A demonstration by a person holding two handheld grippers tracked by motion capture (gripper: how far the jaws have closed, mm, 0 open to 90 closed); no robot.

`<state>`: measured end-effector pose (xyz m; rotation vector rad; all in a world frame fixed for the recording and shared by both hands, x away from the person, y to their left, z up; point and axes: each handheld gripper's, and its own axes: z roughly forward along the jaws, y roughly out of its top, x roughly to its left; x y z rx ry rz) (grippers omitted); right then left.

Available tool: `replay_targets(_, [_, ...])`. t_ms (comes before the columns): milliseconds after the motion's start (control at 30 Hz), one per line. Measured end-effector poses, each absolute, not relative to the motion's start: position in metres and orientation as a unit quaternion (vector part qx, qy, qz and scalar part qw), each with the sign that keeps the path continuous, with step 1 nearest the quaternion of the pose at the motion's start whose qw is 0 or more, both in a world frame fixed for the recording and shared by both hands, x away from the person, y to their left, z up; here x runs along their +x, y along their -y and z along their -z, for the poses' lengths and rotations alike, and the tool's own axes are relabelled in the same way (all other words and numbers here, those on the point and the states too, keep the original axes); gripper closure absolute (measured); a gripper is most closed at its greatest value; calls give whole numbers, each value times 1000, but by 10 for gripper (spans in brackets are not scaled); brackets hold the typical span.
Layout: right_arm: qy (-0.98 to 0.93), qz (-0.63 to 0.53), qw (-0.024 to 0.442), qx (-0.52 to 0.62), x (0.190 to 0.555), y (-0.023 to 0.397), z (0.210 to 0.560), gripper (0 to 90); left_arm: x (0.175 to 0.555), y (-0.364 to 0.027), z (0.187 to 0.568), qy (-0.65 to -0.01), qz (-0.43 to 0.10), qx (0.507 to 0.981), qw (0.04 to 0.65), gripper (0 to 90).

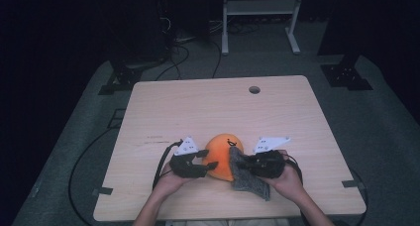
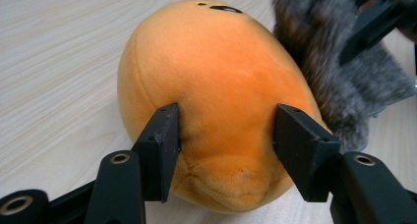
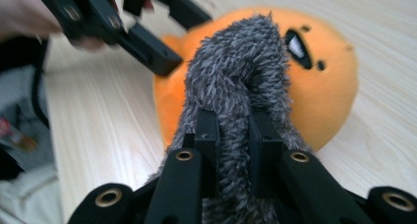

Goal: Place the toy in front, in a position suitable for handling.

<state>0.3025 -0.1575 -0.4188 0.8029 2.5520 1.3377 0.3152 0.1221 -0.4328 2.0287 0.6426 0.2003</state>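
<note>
Lower centre: left claw pinches plush, right claw clamps grey cloth against it; wrapping barely begun.

Round orange plush toy with a small black-and-white face, lying on its side near the front edge of the counter, a shaggy grey fuzzy cloth draped against its right flank, touching it.
</note>
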Motion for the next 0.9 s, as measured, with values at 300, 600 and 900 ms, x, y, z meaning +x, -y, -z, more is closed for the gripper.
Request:
replay_targets(300, [-854, -435, 84, 273, 300, 164, 420, 774, 315, -121, 430, -252, -66, 826, 500, 502])
replay_targets(600, [-873, -427, 52, 227, 294, 151, 423, 771, 316, -124, 431, -261, -70, 825, 496, 511])
replay_targets(900, [-882, -424, 64, 195, 284, 135, 420, 770, 315, -120, 432, -260, -77, 827, 493, 501])
